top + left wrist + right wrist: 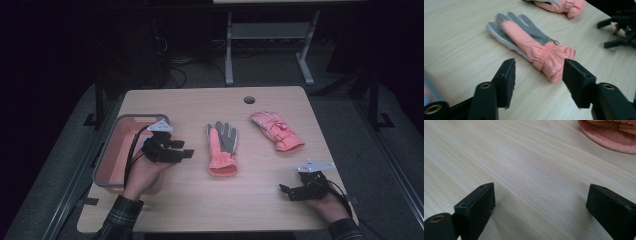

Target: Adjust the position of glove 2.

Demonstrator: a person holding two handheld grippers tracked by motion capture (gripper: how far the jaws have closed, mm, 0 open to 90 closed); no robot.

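**Left gripper near the middle glove, nothing held**

No brand, label or writing can be read on anything here.

At the worktop's left edge sits your bin (111, 165), grey-rimmed with a pinkish inside. Your left gripper (186, 149) hangs just beside its right wall, pointing toward the middle of the worktop. Its jaws stand apart with nothing between them; in the left gripper view (537, 80) the glove's cuff lies beyond the gap, untouched.

That glove (222, 146) lies flat at the centre of the worktop, fingers toward the far edge, cuff toward you. It is salmon pink with a grey palm and grey fingers, a gathered band at the wrist (531, 42) and a small metal ring beside that band.

A second glove (276, 131), pink all over, lies right of it and nearer the far edge, well apart.

Your right gripper (285, 191) rests near the front right corner, jaws wide apart over bare wood (539, 202).
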